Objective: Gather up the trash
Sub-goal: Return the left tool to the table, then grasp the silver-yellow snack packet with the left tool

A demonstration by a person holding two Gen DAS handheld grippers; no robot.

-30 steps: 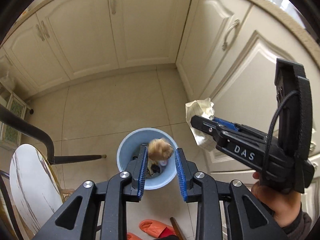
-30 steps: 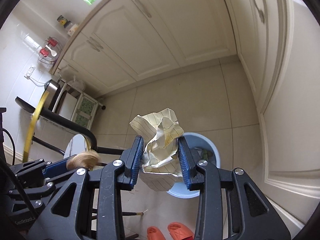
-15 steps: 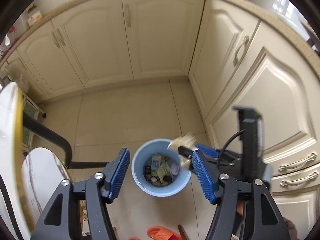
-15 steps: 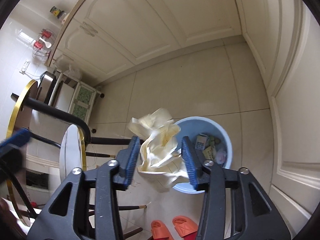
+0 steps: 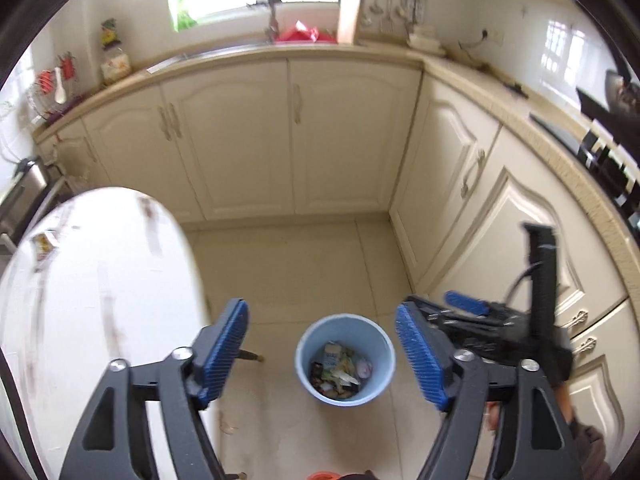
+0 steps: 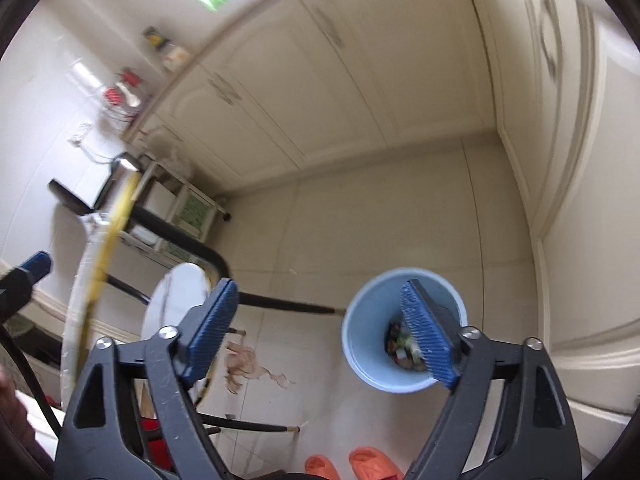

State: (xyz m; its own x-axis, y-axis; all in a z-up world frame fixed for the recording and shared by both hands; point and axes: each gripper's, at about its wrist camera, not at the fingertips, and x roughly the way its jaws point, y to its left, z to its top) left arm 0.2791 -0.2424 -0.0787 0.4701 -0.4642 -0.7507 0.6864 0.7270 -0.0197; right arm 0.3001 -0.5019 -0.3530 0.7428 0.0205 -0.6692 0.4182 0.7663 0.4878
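The light-blue trash bin (image 5: pixel 345 358) is standing on the tiled floor (image 5: pixel 288 272), holding blurred mixed scraps (image 5: pixel 338 372). Both tools, left (image 5: pixel 322 350) and right (image 6: pixel 320 330), have just been opening, jaws gaping wide, empty.

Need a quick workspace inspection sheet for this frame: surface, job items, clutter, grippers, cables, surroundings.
Surface: beige tiled floor; white round table at left.
Job's things: blue bin upright on the floor, mixed trash inside; small packet on the table.
Clutter: orange slippers, crumpled scrap on the floor.
Grippers: left gripper and right gripper open, jaws just opened, nothing between.
Cables: black cable on right gripper.
Surroundings: cream cabinets, window.
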